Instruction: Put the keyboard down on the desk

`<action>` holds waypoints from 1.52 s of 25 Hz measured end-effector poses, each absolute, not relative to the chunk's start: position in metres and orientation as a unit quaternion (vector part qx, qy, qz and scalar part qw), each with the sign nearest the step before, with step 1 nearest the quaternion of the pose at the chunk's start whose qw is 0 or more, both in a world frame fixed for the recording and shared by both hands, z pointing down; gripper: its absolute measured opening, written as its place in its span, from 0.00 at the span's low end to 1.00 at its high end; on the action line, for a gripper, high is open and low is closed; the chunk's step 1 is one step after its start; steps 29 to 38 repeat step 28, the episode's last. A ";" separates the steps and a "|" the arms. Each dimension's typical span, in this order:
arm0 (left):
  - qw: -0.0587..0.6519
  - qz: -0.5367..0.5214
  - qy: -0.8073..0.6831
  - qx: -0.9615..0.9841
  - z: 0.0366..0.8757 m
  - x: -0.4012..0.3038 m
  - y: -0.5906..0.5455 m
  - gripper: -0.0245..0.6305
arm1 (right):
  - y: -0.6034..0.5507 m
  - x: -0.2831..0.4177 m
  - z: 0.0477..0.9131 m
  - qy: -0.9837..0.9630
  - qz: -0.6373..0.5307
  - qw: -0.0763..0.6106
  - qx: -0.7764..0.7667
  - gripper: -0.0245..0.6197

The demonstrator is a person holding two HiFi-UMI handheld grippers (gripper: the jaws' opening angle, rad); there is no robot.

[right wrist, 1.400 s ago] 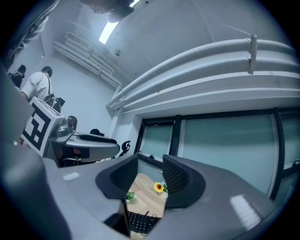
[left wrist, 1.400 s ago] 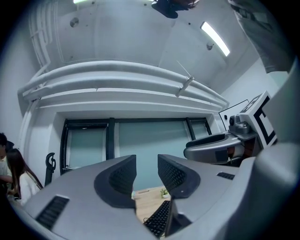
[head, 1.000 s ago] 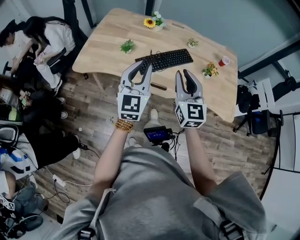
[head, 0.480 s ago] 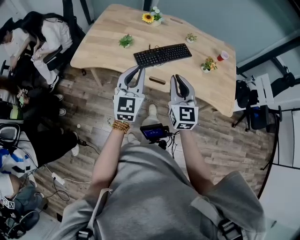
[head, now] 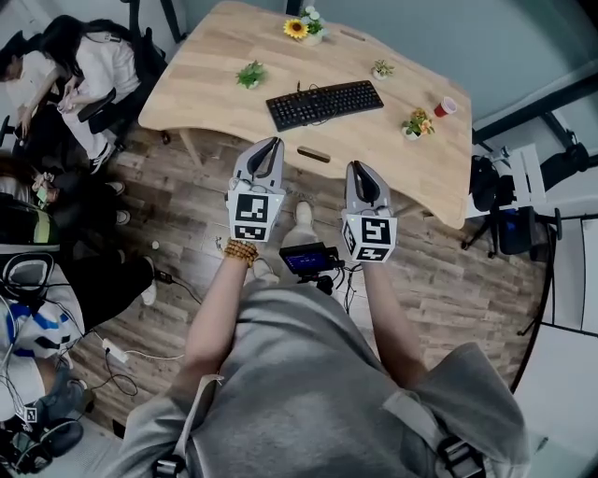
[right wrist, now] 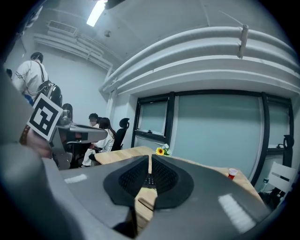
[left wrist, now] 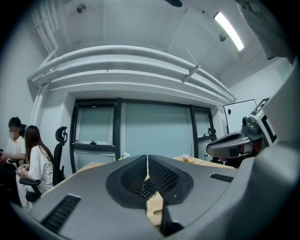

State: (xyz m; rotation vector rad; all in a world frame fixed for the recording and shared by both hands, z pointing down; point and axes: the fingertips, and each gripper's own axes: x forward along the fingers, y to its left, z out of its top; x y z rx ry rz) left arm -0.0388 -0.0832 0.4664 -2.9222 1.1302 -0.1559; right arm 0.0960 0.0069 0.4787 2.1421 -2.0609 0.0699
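My left gripper (head: 273, 142) is in the middle of the head view, over the wooden floor (head: 187, 215) and just under the near edge of the desk (head: 201, 89) as the picture shows it. Its jaws are pressed together and hold nothing; in the left gripper view the two dark ribbed pads (left wrist: 136, 174) meet along one thin line. My right gripper (head: 361, 166) is beside it, a little lower in the frame. Its jaws have just been closing, and in the right gripper view they are together at the tips, with nothing between them. The black keyboard (head: 324, 104) lies flat on the light wooden desk in the upper middle of the head view. It is a little slanted, with its right end higher in the picture, and it is well apart from both grippers. A small brown oblong piece (head: 313, 155) is on the desk between the keyboard and the near edge. Around the keyboard stand a sunflower pot (head: 297, 29) at the far edge, a small green plant (head: 250, 74) to the left, another little plant (head: 380, 68) to the upper right, and a plant with orange flowers (head: 414, 124) next to a red cup (head: 447, 106) on the right. At the upper left a seated person (head: 93, 65) is beside the desk. A small device with a screen (head: 304, 259) is on the floor just below my grippers.
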 end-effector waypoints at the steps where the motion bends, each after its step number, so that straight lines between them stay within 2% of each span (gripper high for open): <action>1: 0.000 -0.053 0.361 -0.931 0.470 -0.040 -0.083 0.06 | 0.009 0.097 0.483 -0.691 0.027 0.087 0.717 0.09; 7: -0.016 -0.067 0.363 -0.929 0.486 -0.043 -0.081 0.06 | 0.022 0.102 0.503 -0.688 0.046 0.112 0.715 0.06; 15: -0.038 -0.088 0.349 -0.932 0.498 -0.022 -0.055 0.06 | 0.054 0.126 0.512 -0.675 0.075 0.108 0.726 0.05; 20: -0.021 -0.102 0.318 -0.943 0.498 0.048 -0.026 0.06 | 0.089 0.179 0.516 -0.667 0.077 0.092 0.736 0.05; 28: -0.014 -0.113 0.261 -0.959 0.497 0.245 0.072 0.06 | 0.197 0.347 0.509 -0.636 0.092 0.065 0.764 0.05; 38: -0.014 -0.113 0.261 -0.959 0.497 0.245 0.072 0.06 | 0.197 0.347 0.509 -0.636 0.092 0.065 0.764 0.05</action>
